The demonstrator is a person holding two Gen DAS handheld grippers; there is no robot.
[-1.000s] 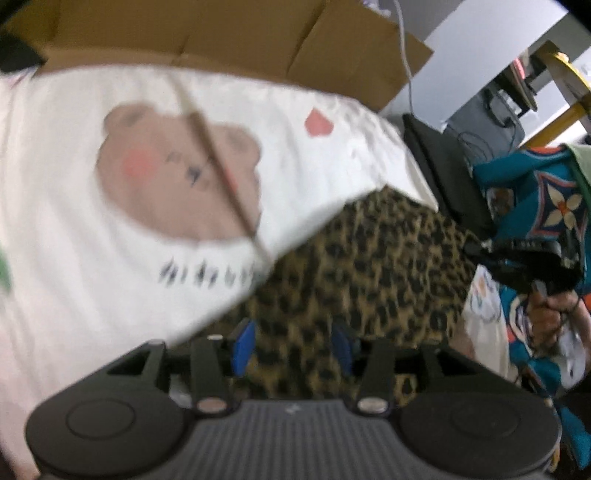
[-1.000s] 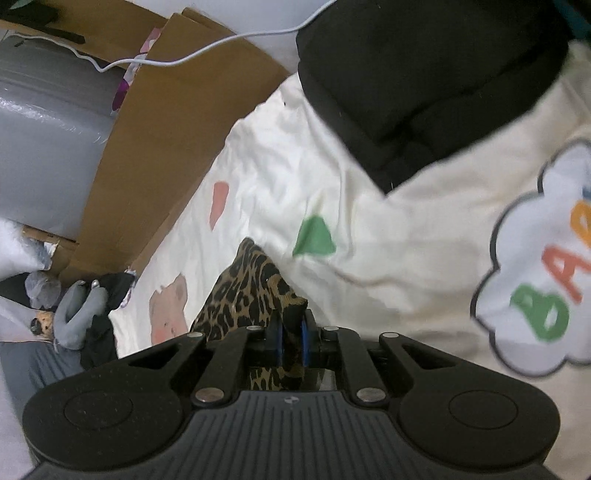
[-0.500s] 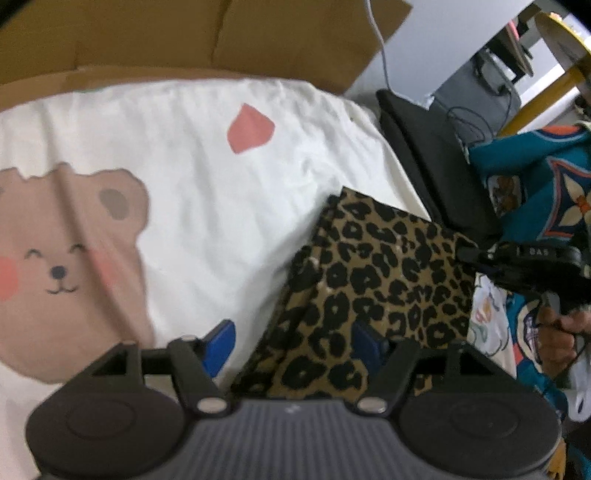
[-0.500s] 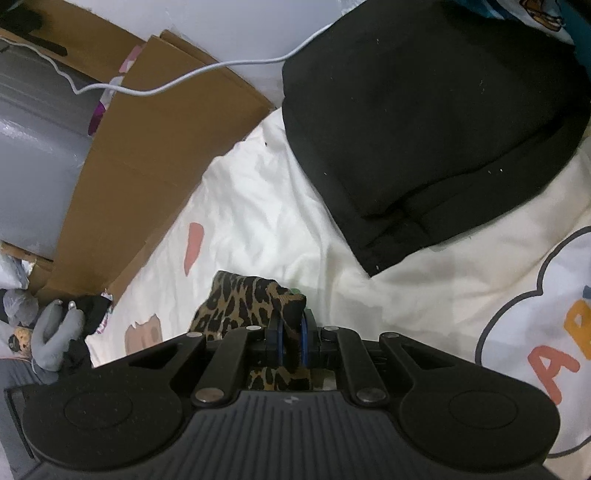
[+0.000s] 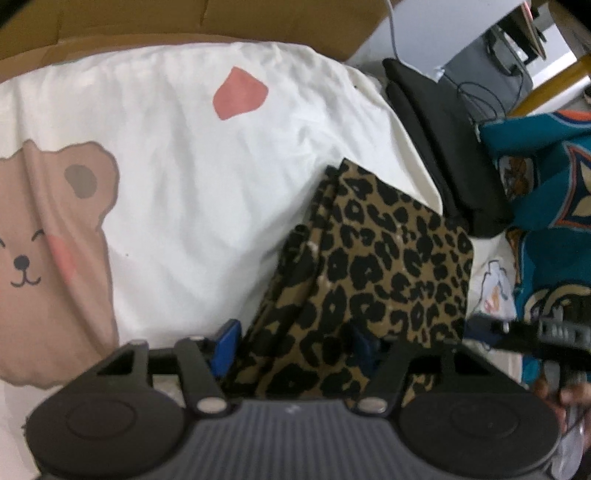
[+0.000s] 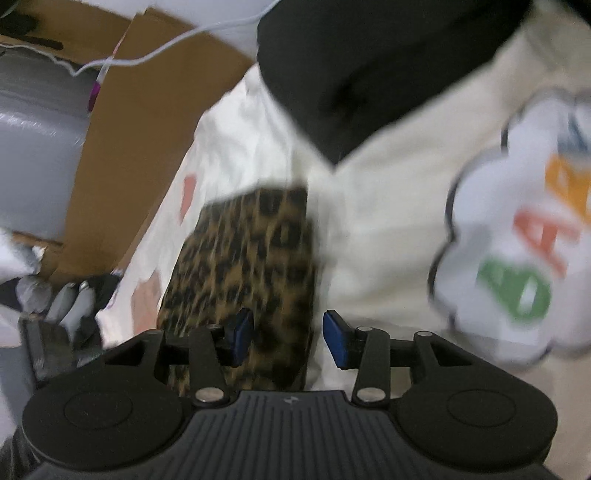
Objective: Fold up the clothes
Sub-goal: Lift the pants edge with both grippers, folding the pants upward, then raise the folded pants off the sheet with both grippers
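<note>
On the white printed bedsheet (image 5: 207,155) between my two tools lies the leopard-print garment (image 5: 373,273), folded into a compact, layered rectangle with its stacked edges showing along one side, next to a black garment (image 5: 436,147). My left gripper (image 5: 295,343) stands wide apart with the fold's near end between its blue pads, and my right gripper (image 6: 288,338) is likewise spread, gripping nothing, over the cloth's near edge.

Cream bedsheet (image 5: 192,155) with bear print (image 5: 51,254), cardboard (image 5: 147,18) behind, white cable (image 6: 177,44), teal patterned fabric (image 5: 546,192) right.
</note>
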